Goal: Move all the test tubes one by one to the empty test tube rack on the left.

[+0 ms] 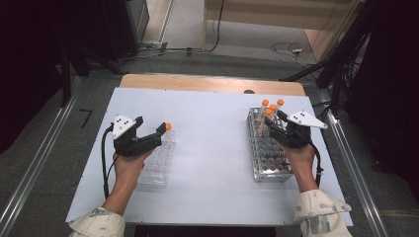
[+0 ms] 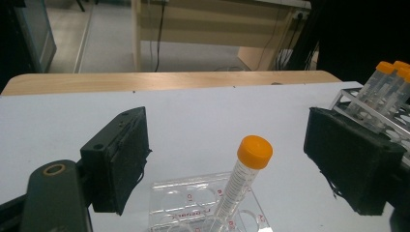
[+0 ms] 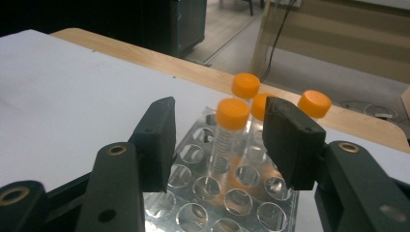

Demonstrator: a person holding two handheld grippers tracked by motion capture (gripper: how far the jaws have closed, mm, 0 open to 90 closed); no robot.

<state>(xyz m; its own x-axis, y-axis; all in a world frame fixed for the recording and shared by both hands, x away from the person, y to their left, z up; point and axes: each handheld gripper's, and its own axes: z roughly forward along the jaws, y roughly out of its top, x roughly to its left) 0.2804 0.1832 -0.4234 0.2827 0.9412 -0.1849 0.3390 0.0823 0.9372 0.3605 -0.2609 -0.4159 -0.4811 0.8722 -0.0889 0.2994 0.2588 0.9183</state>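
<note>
- The left claw (image 1: 157, 132) hovers at the far end of the clear plastic tube rack (image 1: 159, 163) on the white table (image 1: 212, 148), its jaws spread wide and holding nothing.
- In the left gripper view, one clear tube with an orange cap (image 2: 241, 181) leans in a well of that clear rack (image 2: 203, 203), free of both pads: it looks set down, and the wide gap lets the claw draw off without knocking it.
- Over to the right claw (image 1: 277, 123), at the far end of the metal-framed tube rack (image 1: 269, 170), where the remaining orange-capped tubes (image 1: 272, 106) stand together.
- In the right gripper view the jaws are about half open, either side of the nearest orange-capped tube (image 3: 227, 137), and neither pad presses on it yet.
- That tube stands upright in its well, cap proud of the rack (image 3: 227, 193), so the body below the cap is easy to pinch.
- My read: this is the next tube bound for the clear rack.
</note>
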